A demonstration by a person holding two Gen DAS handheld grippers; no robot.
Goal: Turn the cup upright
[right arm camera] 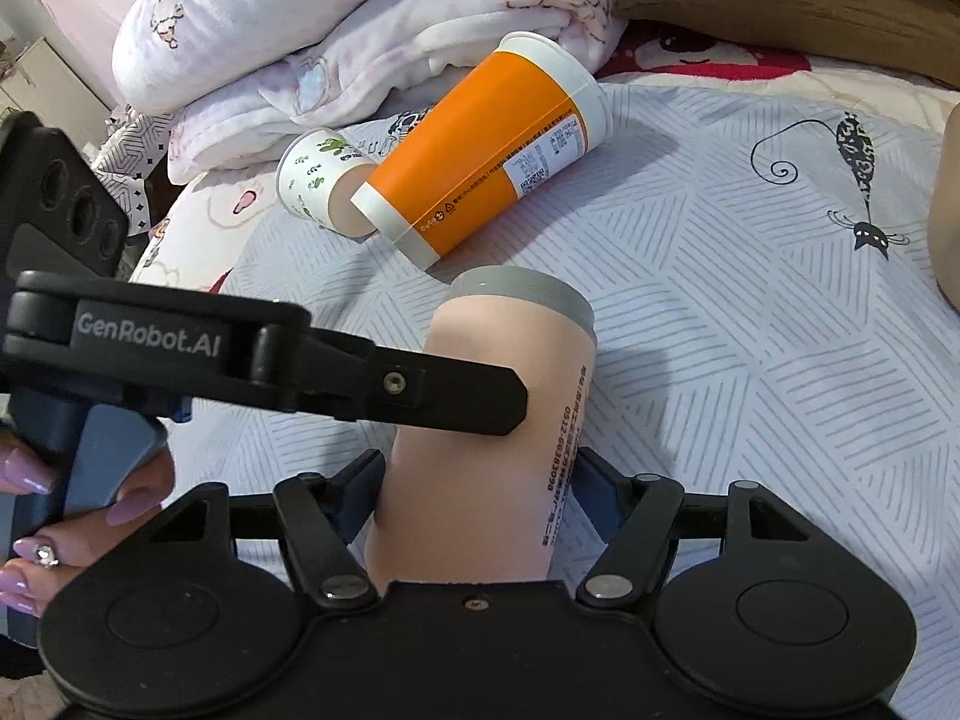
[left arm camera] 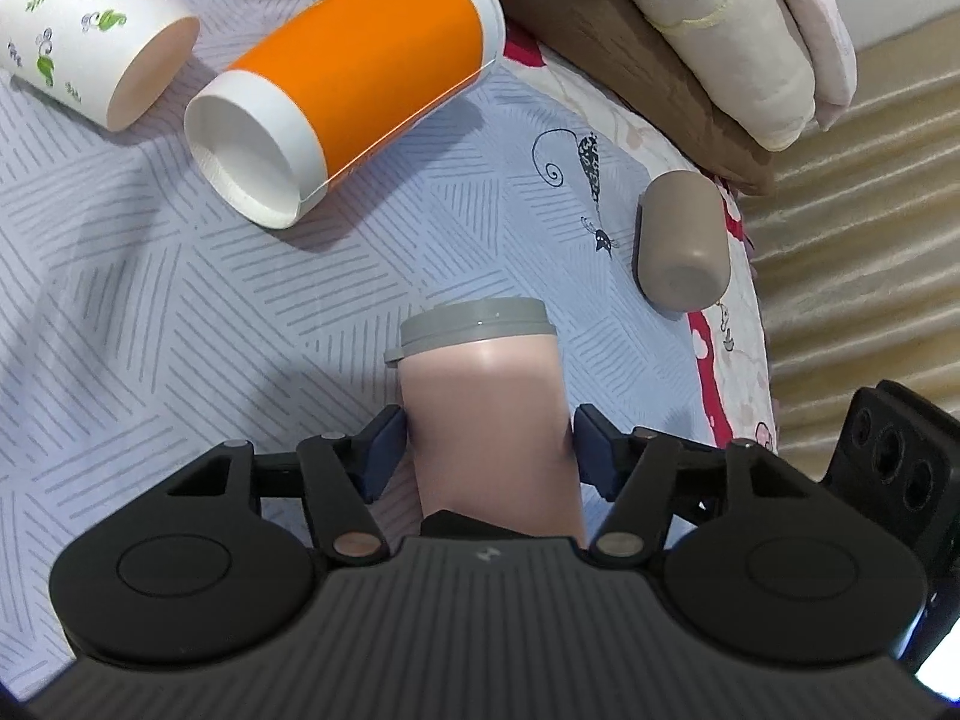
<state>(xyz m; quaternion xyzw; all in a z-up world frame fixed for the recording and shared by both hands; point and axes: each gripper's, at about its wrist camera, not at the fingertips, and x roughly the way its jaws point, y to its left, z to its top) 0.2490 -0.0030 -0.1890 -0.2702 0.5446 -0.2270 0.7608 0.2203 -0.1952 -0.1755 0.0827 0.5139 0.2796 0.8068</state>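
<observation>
Our left tool (left arm camera: 487,450) brackets the pink cup (left arm camera: 489,414), its blue pads touching or very nearly touching the walls; we read it as clamped, though a thin gap shows on one side. The right tool (right arm camera: 477,501) straddles the same cup (right arm camera: 498,420) lower on its body, with pads close to the sides, and we cannot tell whether it presses or merely flanks. The cup is tilted, its grey lid (left arm camera: 474,324) pointing away from us over the striped bedsheet (left arm camera: 180,300). Beyond lie an orange cup (left arm camera: 354,78) and a leaf-print paper cup (left arm camera: 84,24) on their sides, and a brown cup (left arm camera: 681,246) near the bed's edge. We judge the main risk to be slip: the wall looks smooth and tapered, so a loose pinch could let it rotate or slide out mid-turn. The soft bedding could also let it topple once set down, and a wide swing might knock the orange cup.
</observation>
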